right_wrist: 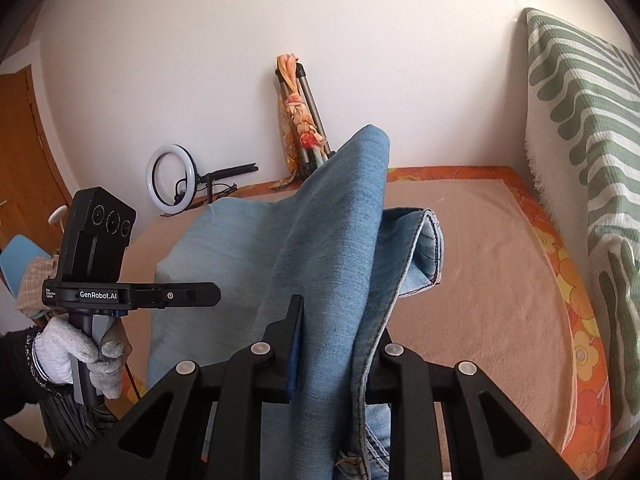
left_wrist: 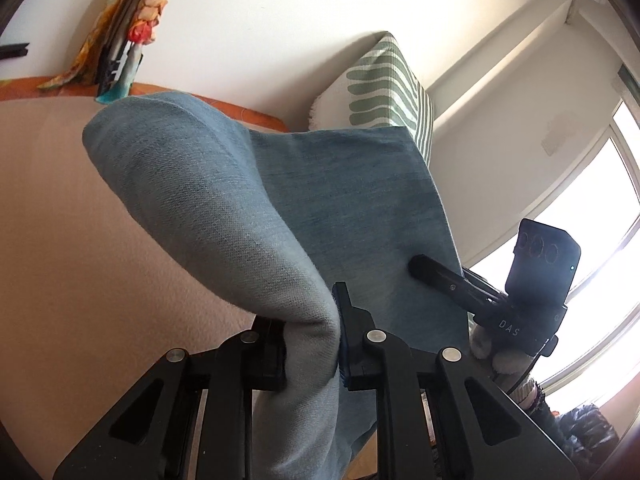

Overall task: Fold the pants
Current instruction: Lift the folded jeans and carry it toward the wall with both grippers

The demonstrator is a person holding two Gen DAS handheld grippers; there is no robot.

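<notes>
pants: light blue denim | bedspread: peach, orange flowered border | blanket: white, green wavy stripes | gloves: white | ring light: white

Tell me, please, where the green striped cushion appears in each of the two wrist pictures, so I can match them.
Left wrist view: the green striped cushion stands at upper centre-right, against the white wall, just above the lifted jeans.
Right wrist view: the cushion fills the far right edge, beside the bed.
Shared landmark: the orange scarf on the tripod.
</notes>
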